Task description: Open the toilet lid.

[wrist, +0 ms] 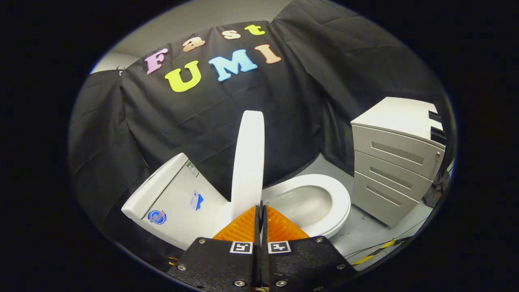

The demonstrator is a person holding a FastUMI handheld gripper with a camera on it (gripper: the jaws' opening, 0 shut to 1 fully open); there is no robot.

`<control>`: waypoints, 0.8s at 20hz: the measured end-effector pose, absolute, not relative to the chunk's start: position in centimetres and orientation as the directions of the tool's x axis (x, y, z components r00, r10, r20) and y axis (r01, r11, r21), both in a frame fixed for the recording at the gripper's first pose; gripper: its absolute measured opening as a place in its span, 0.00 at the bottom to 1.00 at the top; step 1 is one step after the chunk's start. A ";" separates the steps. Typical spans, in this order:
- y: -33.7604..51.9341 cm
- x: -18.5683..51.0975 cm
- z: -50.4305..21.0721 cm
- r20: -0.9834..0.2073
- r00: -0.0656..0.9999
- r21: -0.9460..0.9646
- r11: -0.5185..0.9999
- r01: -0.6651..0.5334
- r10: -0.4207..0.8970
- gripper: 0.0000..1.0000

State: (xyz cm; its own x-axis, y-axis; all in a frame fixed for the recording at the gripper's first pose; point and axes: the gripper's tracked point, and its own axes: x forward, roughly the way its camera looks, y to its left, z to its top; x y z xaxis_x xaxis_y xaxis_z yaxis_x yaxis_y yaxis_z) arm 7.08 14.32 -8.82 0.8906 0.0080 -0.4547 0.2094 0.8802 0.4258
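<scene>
A white toilet sits on the floor just beyond my fingers. Its lid (248, 162) stands raised and upright, seen edge-on, straight ahead of my fingertips. Right of the lid, the white seat ring (339, 202) lies flat around the open bowl (302, 205). Left of the lid is the tank (174, 198), which carries a few stickers. My gripper (260, 207) is shut, its fingers pressed together with nothing between them, their tips right at the lid's lower edge. Whether they touch the lid is not clear.
A grey drawer cabinet (391, 162) with three drawers stands to the right of the bowl. Cables and a yellow-black striped strip (375, 252) lie on the grey floor (361, 231) in front of it. Black cloth hangs close behind the toilet.
</scene>
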 end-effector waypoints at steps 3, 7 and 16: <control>15.0 7.1 -8.3 -0.451 0.892 0.408 0.892 0.196 0.011 0.00; 15.9 7.3 -7.5 -0.442 0.897 0.386 0.907 0.170 0.020 0.00; 18.1 7.4 -6.0 -0.431 0.902 0.340 0.932 0.127 0.034 0.00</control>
State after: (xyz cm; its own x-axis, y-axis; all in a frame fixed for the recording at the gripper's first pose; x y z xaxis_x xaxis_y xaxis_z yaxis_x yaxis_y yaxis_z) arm 7.36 18.11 -6.02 0.9019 0.0340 -0.4305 0.1271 0.9318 0.3400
